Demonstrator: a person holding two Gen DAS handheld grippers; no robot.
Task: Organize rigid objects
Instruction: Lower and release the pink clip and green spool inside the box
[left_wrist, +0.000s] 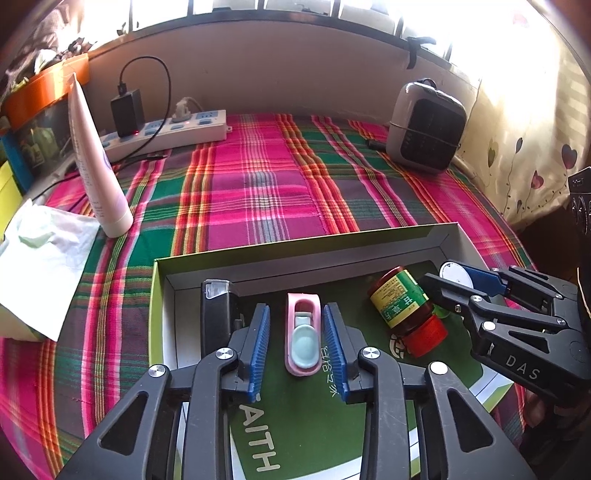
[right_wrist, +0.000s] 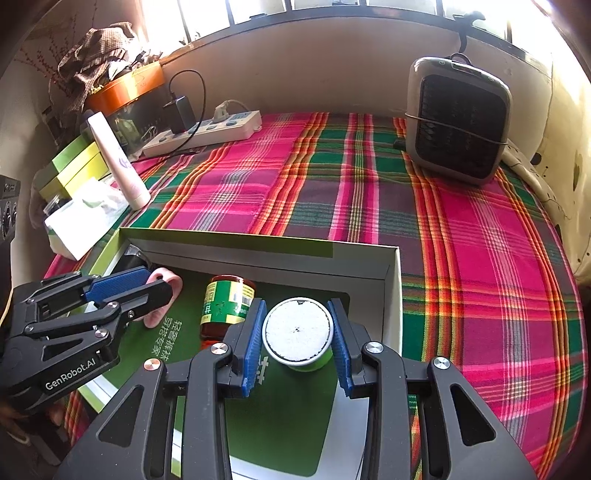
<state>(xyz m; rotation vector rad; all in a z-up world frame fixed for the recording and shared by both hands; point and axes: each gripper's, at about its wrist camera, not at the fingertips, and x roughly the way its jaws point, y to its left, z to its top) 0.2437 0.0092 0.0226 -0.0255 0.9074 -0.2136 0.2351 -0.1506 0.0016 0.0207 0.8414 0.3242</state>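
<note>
A shallow cardboard box with thin white walls and a green printed floor is set on a plaid cloth, whose wide far stretch is left bare up to the power strip and the grey heater at the back wall. Inside the box, a pink oblong plastic case with a pale blue inset is seen lying flat between the ribbed blue pads of the left gripper; the jaws stand apart, with a gap visible on each side of the case. A black rectangular item is pressed against the left wall. A brown cylindrical bottle with a green label and red cap lies on its side mid-box. Near the right wall, a round green container with a matte white top is clamped upright by the right gripper, little room being left beside it.
</note>
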